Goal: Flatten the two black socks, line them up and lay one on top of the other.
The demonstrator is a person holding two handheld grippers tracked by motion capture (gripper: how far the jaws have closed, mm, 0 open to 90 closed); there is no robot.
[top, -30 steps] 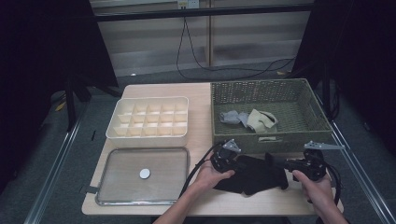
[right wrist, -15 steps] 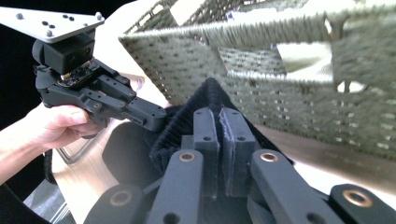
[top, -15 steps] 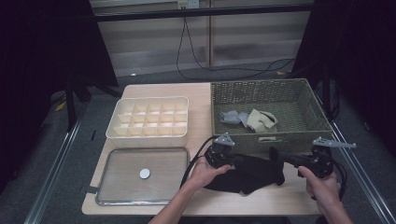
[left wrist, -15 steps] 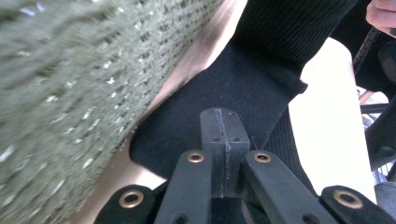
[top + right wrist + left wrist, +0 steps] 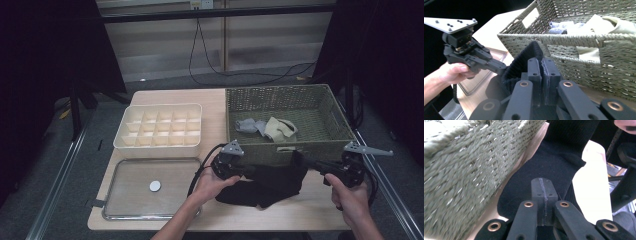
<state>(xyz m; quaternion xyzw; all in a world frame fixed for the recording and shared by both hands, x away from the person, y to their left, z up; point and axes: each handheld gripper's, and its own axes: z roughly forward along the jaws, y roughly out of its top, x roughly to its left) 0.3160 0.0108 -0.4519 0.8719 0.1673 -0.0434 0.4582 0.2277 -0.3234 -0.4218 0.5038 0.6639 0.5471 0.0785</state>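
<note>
Low in the centre of the high view, the left gripper point(image 5: 248, 171) is seen clamped on one end of a black garment point(image 5: 272, 181); at lower right the right gripper point(image 5: 312, 164) is clamped on the other end; in both gripper views the jaws are pressed together with dark knit pinched between them. The black garment is held stretched between the two tongs, just in front of the wicker basket point(image 5: 334, 145), its lower fold resting on the table point(image 5: 165, 96).

Risks, as judged: the cloth could be pulled out of one pinch if the stretch is increased, since little fabric is gripped; the hanging fold could be dragged against the basket wall and snagged on the weave.

Count: two grippers; one black garment; one wicker basket, in which a grey piece point(image 5: 246, 125) and a cream piece point(image 5: 279, 128) are lying; one divided tray point(image 5: 160, 147) at centre left, its cells bare; one metal tray point(image 5: 130, 176) at lower left, bearing one white disc point(image 5: 155, 186).
</note>
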